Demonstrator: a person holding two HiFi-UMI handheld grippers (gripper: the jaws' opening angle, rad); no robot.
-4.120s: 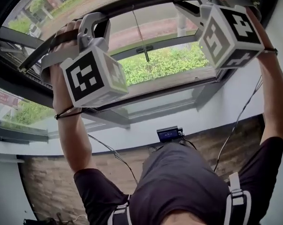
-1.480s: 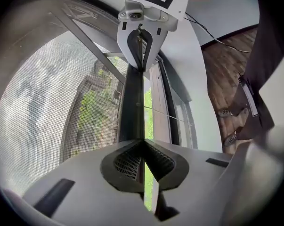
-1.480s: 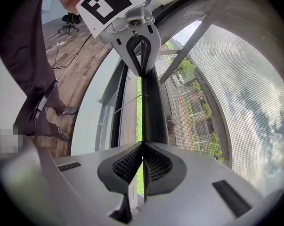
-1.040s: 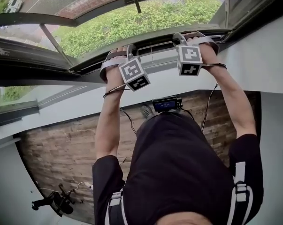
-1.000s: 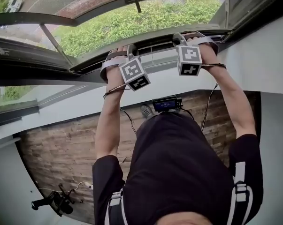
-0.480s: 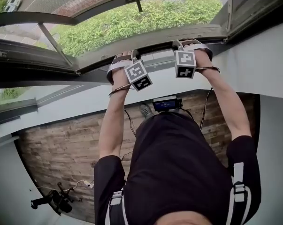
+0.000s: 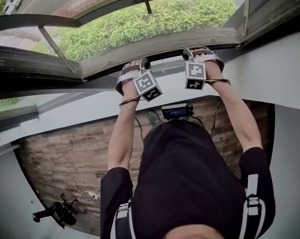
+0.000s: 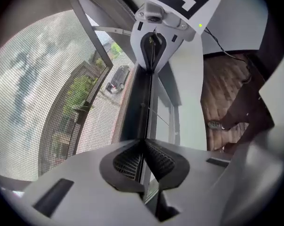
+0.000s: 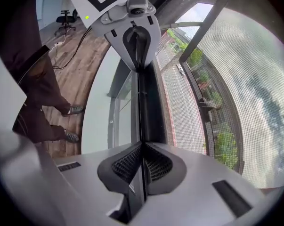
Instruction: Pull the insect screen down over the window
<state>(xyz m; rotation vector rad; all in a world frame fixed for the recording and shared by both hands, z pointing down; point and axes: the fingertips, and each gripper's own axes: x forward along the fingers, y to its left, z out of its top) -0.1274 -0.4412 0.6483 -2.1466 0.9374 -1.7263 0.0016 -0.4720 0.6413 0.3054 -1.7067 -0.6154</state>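
Head view: my left claw [image 7: 140,64] and right claw [image 7: 194,54] both pinch the screen bar [image 7: 164,51], lying sideways across them.

Head view sits above the person, facing steeply down over torso and raised arms to the wood floor [image 7: 60,168]. Left gripper view sits close on the screen bar [image 8: 137,102], facing right along it. Right gripper view faces left along it. Both share the bar, mesh [image 8: 38,102] and floor.

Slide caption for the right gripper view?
Right gripper clamped on the dark bottom bar, insect screen mesh to its right, wood floor at left.
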